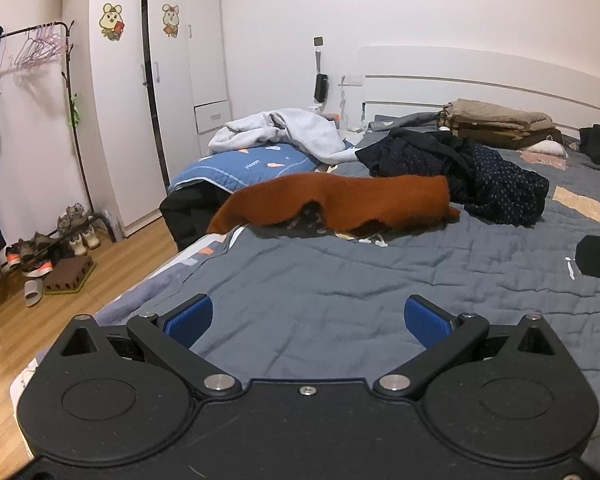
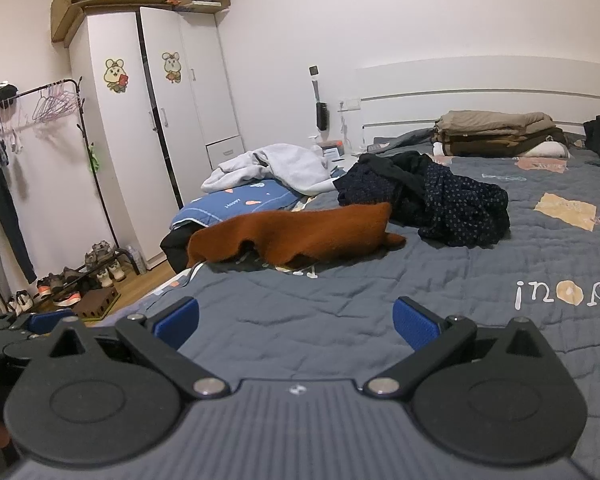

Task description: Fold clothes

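- my left hand-held gripper [image 1: 308, 316] is spread wide with nothing between its blue pads, tipped down over bare quilt; i read that as readiness to take cloth.
- my right hand-held gripper [image 2: 296, 318] is spread just as wide and empty, side by side with the left one, since folding wants two corners taken at once.
- the bed [image 2: 480, 280] serves as my folding surface; the stretch of grey quilt right in front of both grippers lies free, likely kept so for laying a garment flat.
- the rust sweater [image 1: 340, 202] is the nearest garment, rumpled across the bed's left edge, well apart from both grippers, so it looks like the first pick.
- behind it a dark dotted garment [image 2: 440, 204] lies bunched, and a pale grey hoodie [image 1: 284, 130] is draped over a blue pillow [image 1: 256, 164]; all unfolded.
- a folded stack [image 2: 496, 132] sits by the headboard, out of the way, probably the place for finished pieces.
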